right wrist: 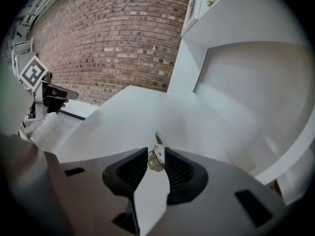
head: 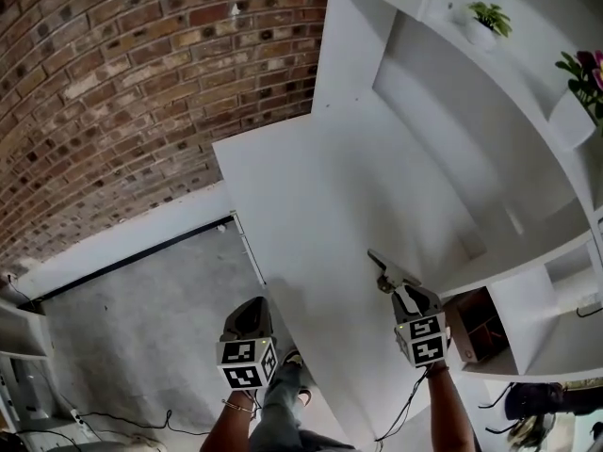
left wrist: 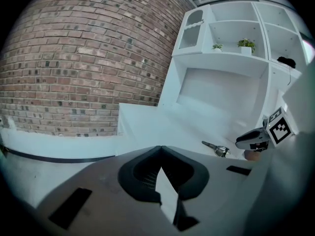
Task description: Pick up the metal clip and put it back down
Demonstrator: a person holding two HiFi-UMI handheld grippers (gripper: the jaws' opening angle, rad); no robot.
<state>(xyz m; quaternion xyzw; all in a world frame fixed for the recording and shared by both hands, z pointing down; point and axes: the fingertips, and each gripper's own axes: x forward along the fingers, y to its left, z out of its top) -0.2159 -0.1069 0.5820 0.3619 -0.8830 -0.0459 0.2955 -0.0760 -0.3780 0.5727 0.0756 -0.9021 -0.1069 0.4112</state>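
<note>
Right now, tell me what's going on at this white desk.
A person holds a gripper in each hand. The right gripper has its jaws closed on the metal clip near the front edge of the white desk; whether the clip is lifted or resting on the surface is unclear. The left gripper is shut and empty, held off the desk's left side over the grey floor.

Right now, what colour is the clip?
The metal clip is shiny silver; clearest in the right gripper view.

Home-like room, brick wall [head: 122, 83], white desk [head: 311, 205], shelving unit [head: 443, 130], potted plant [head: 487, 21]
</note>
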